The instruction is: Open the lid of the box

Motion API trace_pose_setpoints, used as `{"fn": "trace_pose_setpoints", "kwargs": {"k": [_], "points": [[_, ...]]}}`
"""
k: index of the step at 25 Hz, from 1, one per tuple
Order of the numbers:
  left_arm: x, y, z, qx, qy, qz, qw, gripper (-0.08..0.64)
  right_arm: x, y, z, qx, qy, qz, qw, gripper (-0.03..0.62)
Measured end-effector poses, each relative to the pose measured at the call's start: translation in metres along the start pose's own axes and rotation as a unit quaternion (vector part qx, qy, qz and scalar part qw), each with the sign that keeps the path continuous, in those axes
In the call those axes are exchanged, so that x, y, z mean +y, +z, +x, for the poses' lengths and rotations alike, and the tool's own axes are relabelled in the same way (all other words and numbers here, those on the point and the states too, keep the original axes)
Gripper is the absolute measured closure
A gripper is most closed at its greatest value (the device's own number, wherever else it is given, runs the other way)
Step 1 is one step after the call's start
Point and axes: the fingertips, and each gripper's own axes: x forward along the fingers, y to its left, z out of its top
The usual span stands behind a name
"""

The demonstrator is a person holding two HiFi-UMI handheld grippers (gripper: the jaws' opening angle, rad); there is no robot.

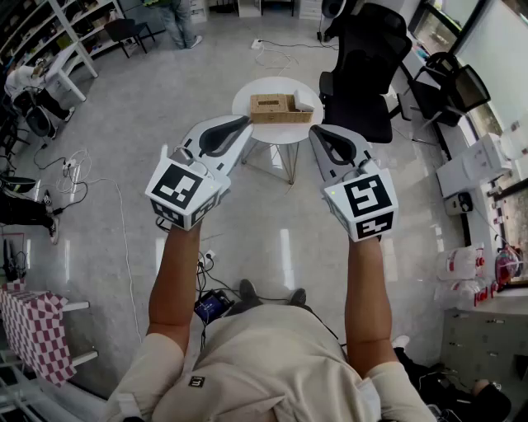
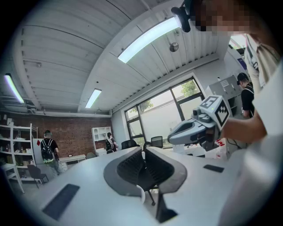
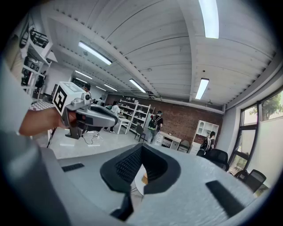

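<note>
In the head view the wicker box (image 1: 279, 108) on the round table (image 1: 247, 103) is too small to tell how its lid sits, or what the white piece (image 1: 304, 100) at its right end is. Both gripper views show only a sliver of table past the jaw tips. The top edge cuts off a standing person (image 1: 177, 21)

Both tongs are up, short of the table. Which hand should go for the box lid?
Right, probably. The right tongs and left tongs are both shut and short of the table. The right gripper view frames the box between its tips; the left one shows only the table's edge.
</note>
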Motion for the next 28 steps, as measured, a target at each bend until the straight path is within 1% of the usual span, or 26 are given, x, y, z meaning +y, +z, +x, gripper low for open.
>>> {"fn": "trace_pose_setpoints", "kwargs": {"k": [4,15,24,28], "points": [[0.008,0.000,0.005,0.002,-0.002,-0.004,1.0000,0.532,-0.004,0.000,0.009,0.003,-0.002,0.001,1.000,0.603],[0.037,-0.022,0.005,-0.002,-0.020,-0.014,0.9997,0.534,0.005,-0.004,0.041,0.018,-0.012,0.008,1.000,0.601],[0.066,-0.041,-0.001,-0.005,-0.033,-0.022,0.9992,0.534,0.011,-0.001,0.070,0.010,-0.027,0.020,0.999,0.598],[0.069,-0.049,0.006,0.000,-0.033,-0.027,0.9991,0.534,0.006,-0.009,0.079,0.014,-0.021,0.020,0.999,0.598]]}}
